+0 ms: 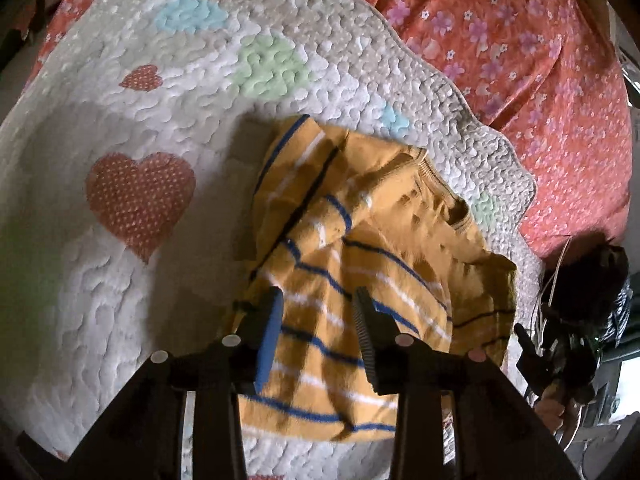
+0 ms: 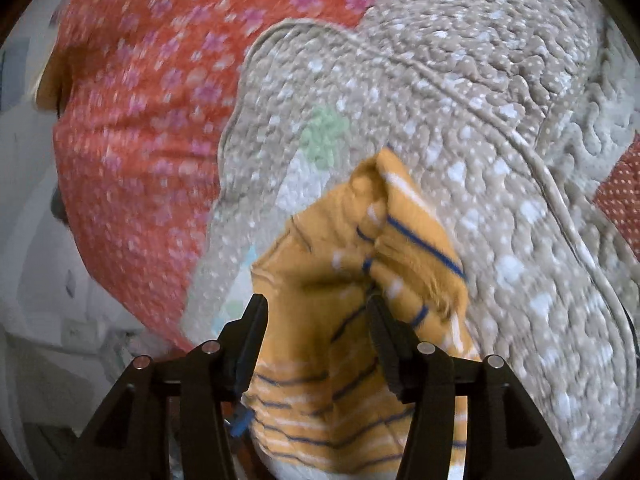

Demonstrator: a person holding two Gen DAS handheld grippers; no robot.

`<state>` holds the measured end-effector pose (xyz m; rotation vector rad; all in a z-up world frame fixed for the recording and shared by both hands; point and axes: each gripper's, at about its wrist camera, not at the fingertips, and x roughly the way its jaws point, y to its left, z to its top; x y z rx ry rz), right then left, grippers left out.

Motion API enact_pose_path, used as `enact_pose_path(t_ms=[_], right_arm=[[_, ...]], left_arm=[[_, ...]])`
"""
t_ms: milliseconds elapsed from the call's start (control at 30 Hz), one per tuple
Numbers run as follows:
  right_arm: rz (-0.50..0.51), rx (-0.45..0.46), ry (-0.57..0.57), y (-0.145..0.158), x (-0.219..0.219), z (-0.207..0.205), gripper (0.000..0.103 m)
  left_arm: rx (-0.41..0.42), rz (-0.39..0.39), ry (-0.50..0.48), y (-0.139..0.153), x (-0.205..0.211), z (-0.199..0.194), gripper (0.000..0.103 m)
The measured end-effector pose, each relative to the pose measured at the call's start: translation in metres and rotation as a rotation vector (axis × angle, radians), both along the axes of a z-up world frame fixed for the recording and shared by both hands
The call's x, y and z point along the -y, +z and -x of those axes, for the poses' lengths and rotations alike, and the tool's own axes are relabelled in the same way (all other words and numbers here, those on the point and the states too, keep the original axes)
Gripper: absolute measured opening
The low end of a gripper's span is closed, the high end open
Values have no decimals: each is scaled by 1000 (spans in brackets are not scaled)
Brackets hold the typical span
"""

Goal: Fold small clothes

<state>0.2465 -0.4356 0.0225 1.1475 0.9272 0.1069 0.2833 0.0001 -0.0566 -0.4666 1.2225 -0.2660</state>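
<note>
Two views, the left wrist's first: the yellow striped shirt (image 1: 352, 264) lies bunched on a white quilted blanket (image 1: 120, 320) with heart patches, its lower hem cut off behind the left gripper (image 1: 318, 304), whose jaws stand partly apart above the knit, pressing nothing. At the right edge a hand with another gripper is dark and hard to read. From the right wrist, everything is motion-blurred; the right gripper (image 2: 316, 312) is wide open over the crumpled shirt (image 2: 360, 264), whether touching is unclear, beside a floral orange sheet (image 2: 132, 120).
</note>
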Motion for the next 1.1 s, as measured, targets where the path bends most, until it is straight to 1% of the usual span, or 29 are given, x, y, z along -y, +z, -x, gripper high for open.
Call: enact_pose_path(t_ms=[67,167,200,233,333,367,400,467,500,533,567,633,700,733,767,800,867,933,1000,1067,1100], right_arm=[[54,6,75,6,-17,0,57],[124,17,175,6,-40,-3,51],[157,15,204,5,-48,-7,43],[183,14,227,4,-54,-11,38],[259,10,293,-3,-70,-31,36],[285,6,303,-6,-72,-38,36],[332,-4,314,-12,-73,-50,36],[406,-42,303,-24,-68,-70,36],[418,-55,290,-30,-62,-77,36],[413,-69,272,-38,-54,-88,32],[402,-76,256,-43,-47,-95,31],[398,-80,200,-49,-29,-107,25],[406,-94,118,-52,-10,-110,25],[419,-111,77,-52,-2,-108,29],[440,-138,32,-52,8,-104,29],[422,-137,-5,-50,19,-96,29],[357,-109,-45,-43,34,-76,29],[337,-80,-55,-32,42,-51,30],[362,-51,-30,-19,44,-19,33],[375,-27,2,-14,38,14,38],[373,-18,10,-12,34,25,40]], left_arm=[[17,-8,-10,7,3,4,34],[55,-48,-66,18,20,2,34],[68,-59,-90,20,27,0,34],[78,-63,-114,21,37,-4,34],[85,-81,-166,16,64,-27,34],[81,-95,-173,11,71,-36,34],[70,-117,-176,4,78,-47,34],[30,-173,-155,-14,84,-72,34],[12,-188,-140,-21,84,-80,34],[-6,-188,-121,-29,80,-89,32],[-18,-175,-109,-35,76,-94,30],[-29,-147,-88,-45,68,-105,22],[-28,-117,-76,-50,63,-112,22],[-33,-101,-68,-51,60,-115,22],[-41,-86,-60,-52,57,-117,22],[-53,-65,-49,-51,54,-119,22],[-74,-5,-19,-48,42,-119,22],[-71,29,6,-38,29,-112,22],[-45,23,8,-25,18,-99,22],[-16,7,-2,-11,6,-80,27],[4,-8,-3,-4,-2,-65,32]])
